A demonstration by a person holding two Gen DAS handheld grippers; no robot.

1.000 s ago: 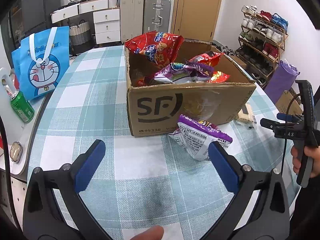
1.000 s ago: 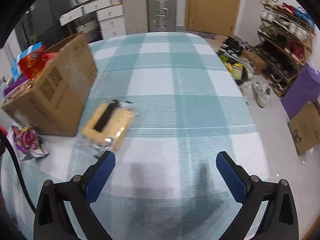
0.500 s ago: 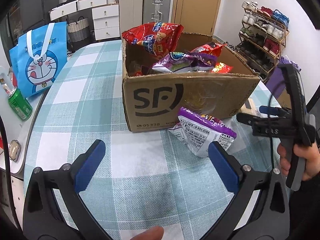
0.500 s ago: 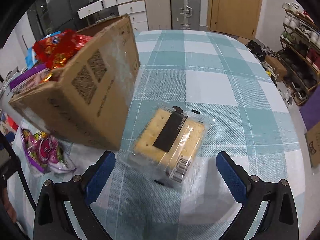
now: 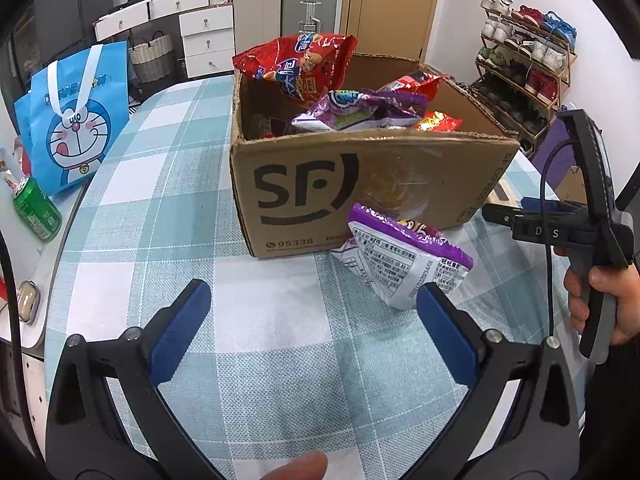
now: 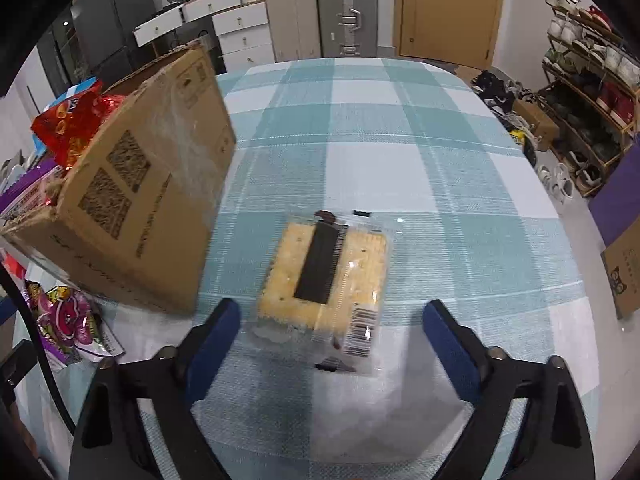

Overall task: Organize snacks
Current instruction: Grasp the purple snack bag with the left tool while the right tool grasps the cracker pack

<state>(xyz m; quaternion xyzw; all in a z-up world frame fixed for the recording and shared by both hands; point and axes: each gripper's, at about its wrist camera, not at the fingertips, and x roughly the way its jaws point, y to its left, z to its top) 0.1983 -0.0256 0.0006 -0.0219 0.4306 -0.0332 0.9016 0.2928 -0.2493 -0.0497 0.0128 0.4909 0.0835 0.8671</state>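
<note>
Both grippers nearer snacks, pkts unmoved.

A lived-in home: shoe rack [image 5: 524,60] at right, suitcases [image 6: 320,12] and white drawers [image 5: 204,36] along the top, checked-cloth table [image 6: 400,152] mid-frame.

Even, bright indoor light. Strong fisheye bending and dark vignetting are seen at the edges. Soft shadow is cast on the tablecloth [image 6: 400,168]; slight motion blur is seen on the cardboard box [image 6: 132,200].
</note>
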